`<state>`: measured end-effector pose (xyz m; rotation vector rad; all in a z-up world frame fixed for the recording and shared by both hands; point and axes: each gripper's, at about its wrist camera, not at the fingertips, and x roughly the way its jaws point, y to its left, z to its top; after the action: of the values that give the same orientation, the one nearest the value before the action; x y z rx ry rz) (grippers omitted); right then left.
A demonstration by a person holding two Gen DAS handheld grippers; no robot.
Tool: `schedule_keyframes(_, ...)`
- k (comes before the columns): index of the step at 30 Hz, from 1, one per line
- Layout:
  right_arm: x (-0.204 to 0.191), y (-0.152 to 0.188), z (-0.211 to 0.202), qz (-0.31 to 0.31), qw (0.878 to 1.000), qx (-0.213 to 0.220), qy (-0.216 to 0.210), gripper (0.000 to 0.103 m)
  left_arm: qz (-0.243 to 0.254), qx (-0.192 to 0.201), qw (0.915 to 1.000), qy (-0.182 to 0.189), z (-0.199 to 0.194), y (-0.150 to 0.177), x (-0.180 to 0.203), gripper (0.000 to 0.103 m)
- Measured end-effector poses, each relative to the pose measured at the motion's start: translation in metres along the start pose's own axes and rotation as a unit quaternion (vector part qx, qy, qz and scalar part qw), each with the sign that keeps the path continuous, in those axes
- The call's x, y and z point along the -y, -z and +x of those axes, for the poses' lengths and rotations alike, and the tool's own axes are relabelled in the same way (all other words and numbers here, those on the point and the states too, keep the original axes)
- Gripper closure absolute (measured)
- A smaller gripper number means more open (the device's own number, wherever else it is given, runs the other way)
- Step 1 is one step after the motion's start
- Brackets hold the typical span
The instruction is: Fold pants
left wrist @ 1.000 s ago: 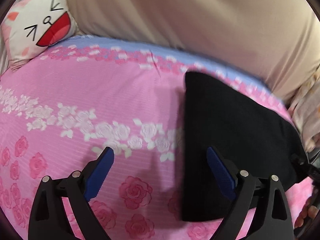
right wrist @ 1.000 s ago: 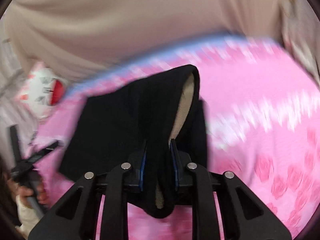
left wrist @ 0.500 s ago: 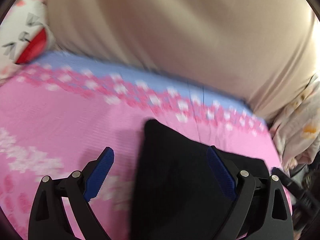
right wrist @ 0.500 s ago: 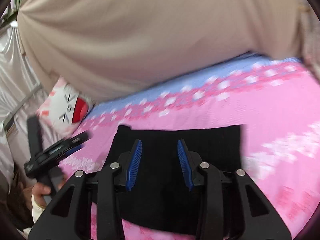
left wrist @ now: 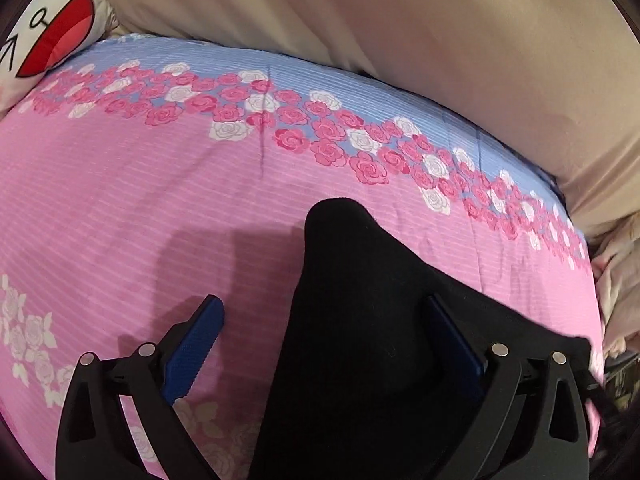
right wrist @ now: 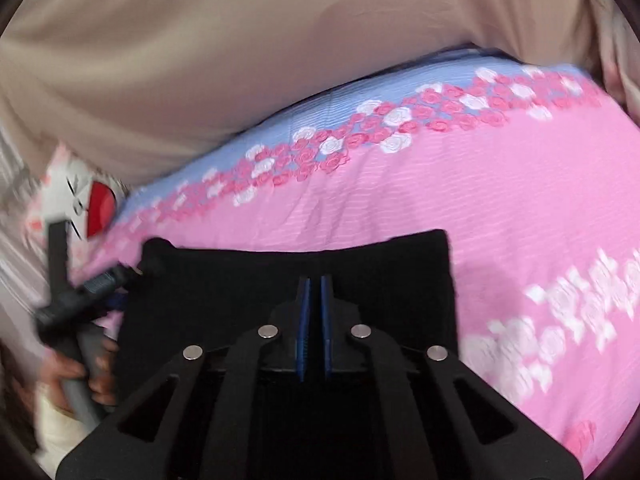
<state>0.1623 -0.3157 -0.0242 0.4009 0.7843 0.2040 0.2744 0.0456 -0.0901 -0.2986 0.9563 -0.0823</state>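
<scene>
Pants, black and folded into a compact block, lie on the pink rose-printed bedsheet in the lower centre of both wrist views. In the left wrist view the left gripper stands wide open, its blue-padded fingers straddling the near left corner of the fabric: one pad over bare sheet, the other over the black cloth. In the right wrist view the right gripper is closed, its blue pads nearly touching with nothing between them, hovering above the pants. A beige duvet fills the top of each frame. A cartoon-face pillow sits in the upper left corner of the left wrist view.
</scene>
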Motion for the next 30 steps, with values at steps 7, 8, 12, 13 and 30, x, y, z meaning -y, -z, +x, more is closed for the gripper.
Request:
schedule_keyframes(7,0.025,0.061,-0.1,-0.082,0.985,0.047,0.147,0.046,0.058,0.046,0.9972,0.01,-0.09,0.041,-0.028,0.006)
schedule_keyframes(8,0.027,0.073,-0.105,-0.092,0.982,0.045,0.159,0.046,0.061,0.044,0.9972,0.003,-0.096,0.051,-0.032,0.006)
schedule_keyframes(12,0.019,0.122,-0.102,-0.138,0.977,0.009,0.164,0.046,0.038,-0.006,0.9988,0.032,-0.097,0.095,-0.048,0.006)
schedule_keyframes(13,0.014,0.127,-0.096,-0.153,0.975,0.0,0.164,0.047,0.032,-0.023,0.9986,0.035,-0.092,0.106,-0.048,0.006)
schedule_keyframes(30,-0.006,0.097,-0.075,-0.085,0.994,-0.031,0.065,0.089,0.088,0.002,0.992,0.091,-0.111,0.109,0.002,0.082)
